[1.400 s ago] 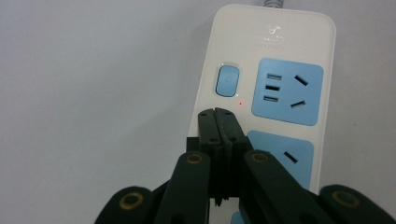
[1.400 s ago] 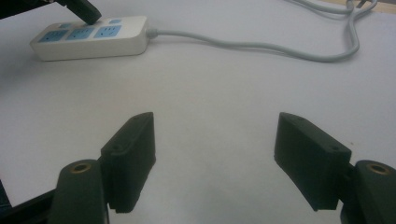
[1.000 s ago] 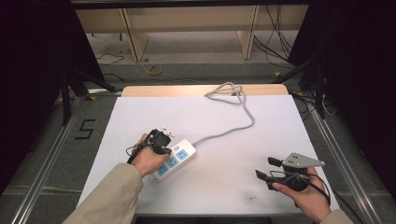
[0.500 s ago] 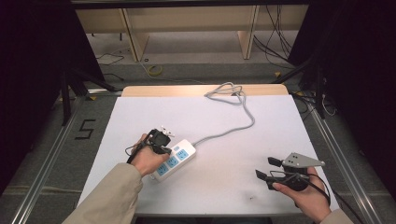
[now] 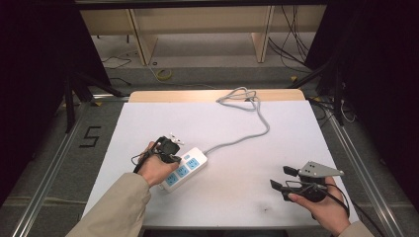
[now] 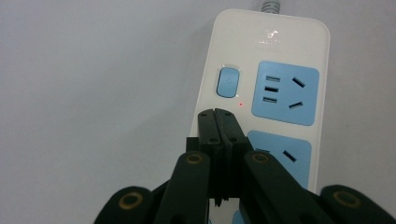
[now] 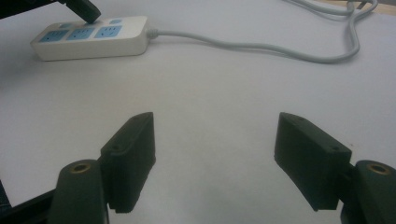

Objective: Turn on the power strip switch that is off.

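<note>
Just below the blue switch [image 6: 228, 82], the left claw [image 6: 218, 113] hovers pressed together over the power strip [image 5: 184, 168] on the white worktop [image 5: 296, 143]; the right claw [image 7: 215, 144] hangs spread, well apart.

a white table [image 5: 296, 133] with a pale wooden far edge [image 5: 197, 95] stands on a grey floor, where a black "5" marking [image 5: 90, 137] sits at its left. wooden shelving legs [image 5: 140, 42] and loose floor cables [image 5: 291, 47] lie beyond.
</note>
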